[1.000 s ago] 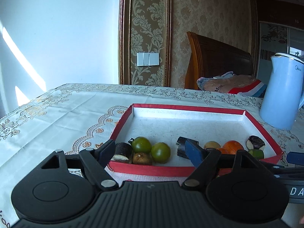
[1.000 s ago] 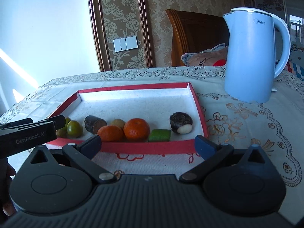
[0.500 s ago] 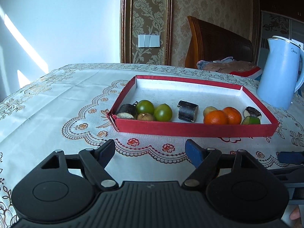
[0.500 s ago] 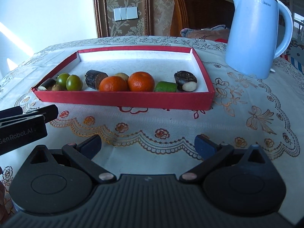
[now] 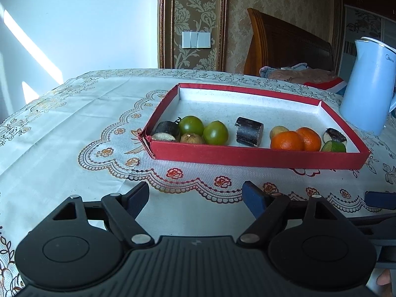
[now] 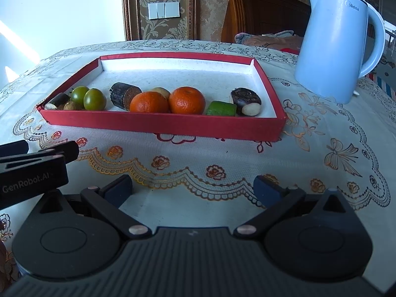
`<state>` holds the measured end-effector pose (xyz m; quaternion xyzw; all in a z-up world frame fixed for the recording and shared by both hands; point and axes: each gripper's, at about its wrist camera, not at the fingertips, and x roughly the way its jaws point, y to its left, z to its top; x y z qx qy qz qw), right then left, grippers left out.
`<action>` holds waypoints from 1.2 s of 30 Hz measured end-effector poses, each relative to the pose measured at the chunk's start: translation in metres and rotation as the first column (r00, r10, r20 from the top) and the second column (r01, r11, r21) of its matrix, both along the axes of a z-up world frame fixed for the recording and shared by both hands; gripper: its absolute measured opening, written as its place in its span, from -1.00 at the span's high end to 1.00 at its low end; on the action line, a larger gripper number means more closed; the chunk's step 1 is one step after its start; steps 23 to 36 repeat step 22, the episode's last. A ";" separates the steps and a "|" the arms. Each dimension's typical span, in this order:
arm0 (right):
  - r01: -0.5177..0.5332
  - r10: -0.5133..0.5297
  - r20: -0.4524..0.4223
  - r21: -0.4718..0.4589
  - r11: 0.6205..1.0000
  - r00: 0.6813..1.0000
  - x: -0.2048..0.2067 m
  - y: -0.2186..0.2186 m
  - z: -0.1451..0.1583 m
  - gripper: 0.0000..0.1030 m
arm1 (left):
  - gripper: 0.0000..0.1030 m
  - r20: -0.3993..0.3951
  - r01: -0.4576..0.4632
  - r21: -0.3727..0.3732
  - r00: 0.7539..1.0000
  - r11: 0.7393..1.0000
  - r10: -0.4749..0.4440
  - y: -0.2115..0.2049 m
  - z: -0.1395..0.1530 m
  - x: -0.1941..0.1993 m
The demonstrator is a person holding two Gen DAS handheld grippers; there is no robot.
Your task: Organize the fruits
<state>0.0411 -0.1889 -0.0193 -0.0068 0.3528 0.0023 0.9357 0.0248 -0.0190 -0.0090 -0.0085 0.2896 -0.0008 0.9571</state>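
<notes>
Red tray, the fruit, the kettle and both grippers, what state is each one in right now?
Red tray: flat on tablecloth, holding fruit.
Oranges: side by side in tray.
Green tomatoes: near tray's left end.
Kettle: upright, lid closed.
Left gripper: open, empty.
Right gripper: open, empty.

Left gripper point(image 5: 195, 195) and right gripper point(image 6: 193, 185) hover side by side, jaws spread wide, holding nothing.

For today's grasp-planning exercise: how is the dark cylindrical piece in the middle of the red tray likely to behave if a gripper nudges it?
The dark cylinder lies on its side, so it would probably roll. It looks rigid. Open tray floor lies behind it, so it might travel.
</notes>
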 end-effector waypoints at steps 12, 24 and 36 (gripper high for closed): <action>0.000 0.000 0.013 0.018 1.000 1.000 -0.002 -0.003 -0.001 -1.00 | -0.62 0.048 0.006 0.025 0.999 1.000 -0.008 -0.003 0.005 -0.009; 0.000 0.000 0.014 0.020 1.000 1.000 -0.002 -0.003 0.000 -1.00 | -0.89 0.124 0.003 0.064 0.992 0.998 -0.011 -0.010 0.011 -0.019; 0.000 0.000 0.014 0.020 1.000 1.000 -0.002 -0.003 0.000 -1.00 | -0.89 0.124 0.003 0.064 0.992 0.998 -0.011 -0.010 0.011 -0.019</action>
